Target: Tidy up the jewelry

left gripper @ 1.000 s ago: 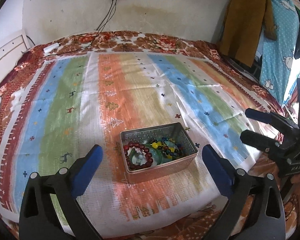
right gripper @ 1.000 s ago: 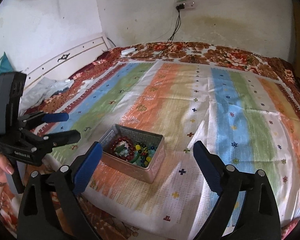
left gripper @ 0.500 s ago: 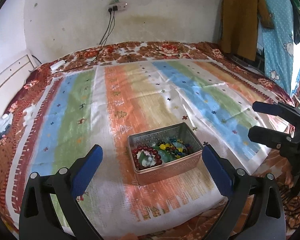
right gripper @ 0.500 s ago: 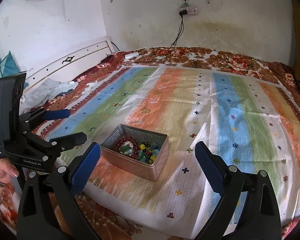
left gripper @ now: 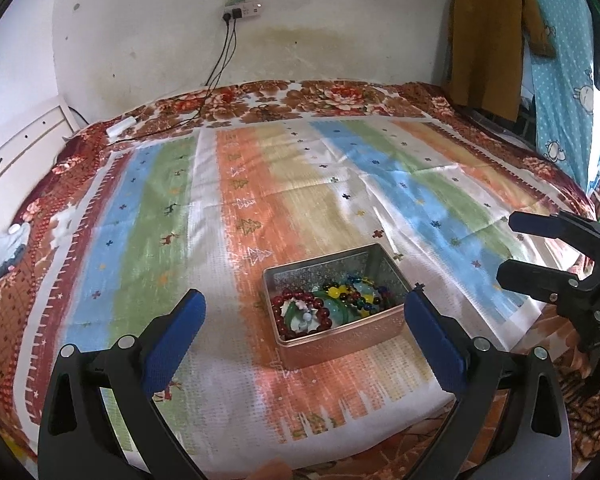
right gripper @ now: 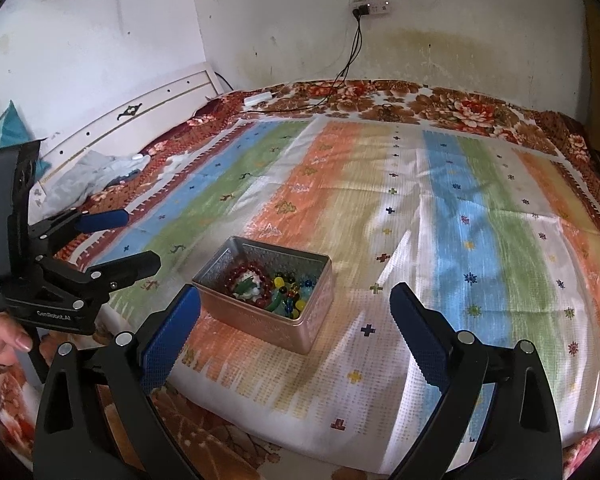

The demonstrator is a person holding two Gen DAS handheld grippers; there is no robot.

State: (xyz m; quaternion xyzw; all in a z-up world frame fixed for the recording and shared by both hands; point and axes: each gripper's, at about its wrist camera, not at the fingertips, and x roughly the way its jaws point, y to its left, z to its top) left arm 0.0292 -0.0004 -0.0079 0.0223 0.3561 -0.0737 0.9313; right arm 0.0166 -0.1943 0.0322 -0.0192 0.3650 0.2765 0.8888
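An open metal tin (left gripper: 374, 334) (right gripper: 312, 322) stands on the striped cloth near the bed's front edge. It holds a dark red bead bracelet (left gripper: 284, 300) (right gripper: 246, 269), green bangles and coloured beads (left gripper: 356, 292) (right gripper: 288, 284). My left gripper (left gripper: 302, 330) is open and empty, just short of the tin, and also shows in the right wrist view (right gripper: 138, 238). My right gripper (right gripper: 296, 322) is open and empty, in front of the tin, and also shows in the left wrist view (left gripper: 516, 246).
The striped cloth (left gripper: 320, 184) covers a floral bedsheet (left gripper: 332, 96). A white headboard (right gripper: 140, 114) and crumpled grey cloth (right gripper: 96, 170) lie at the left. Cables hang from a wall socket (left gripper: 240, 10). Clothes (left gripper: 496, 32) hang at the right.
Both grippers have pulled back and tilted up, so the tin sits lower and nearer the frame's centre. Both stay open. The tin has not moved.
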